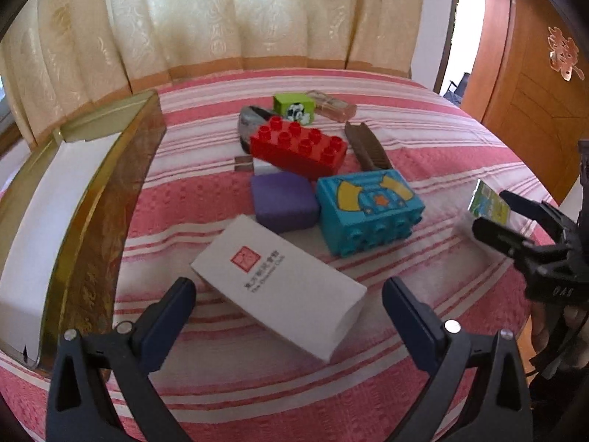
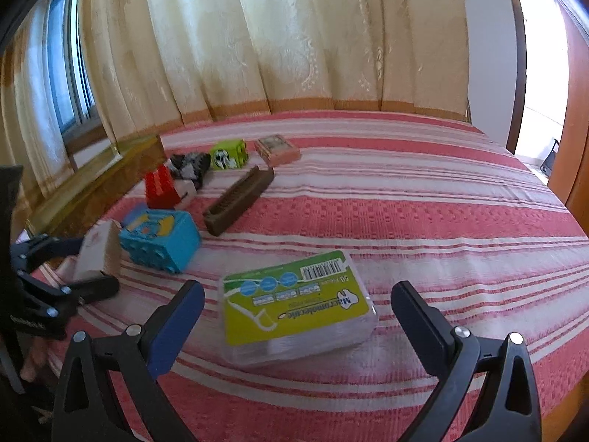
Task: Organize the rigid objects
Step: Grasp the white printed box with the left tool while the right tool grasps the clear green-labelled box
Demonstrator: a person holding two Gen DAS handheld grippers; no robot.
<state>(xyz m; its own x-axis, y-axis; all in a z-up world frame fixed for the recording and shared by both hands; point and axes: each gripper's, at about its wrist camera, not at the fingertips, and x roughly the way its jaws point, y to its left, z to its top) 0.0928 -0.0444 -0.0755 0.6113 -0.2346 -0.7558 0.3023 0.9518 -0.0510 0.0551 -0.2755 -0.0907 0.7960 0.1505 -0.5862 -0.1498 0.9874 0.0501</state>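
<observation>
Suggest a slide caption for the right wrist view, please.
Open right gripper straddling a green-labelled clear packet on the striped bedspread.

Box point(image 1: 279, 287) nearest on bedspread point(image 1: 423, 147), bricks point(image 1: 298, 149) behind, tray point(image 1: 92, 199) left.

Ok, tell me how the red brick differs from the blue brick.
The red brick is plain; the blue brick carries a yellow and orange picture. The red brick sits studs up, the blue brick lies tipped with its round sockets facing the left camera. Both are chunky toy blocks on the striped bedspread.
</observation>
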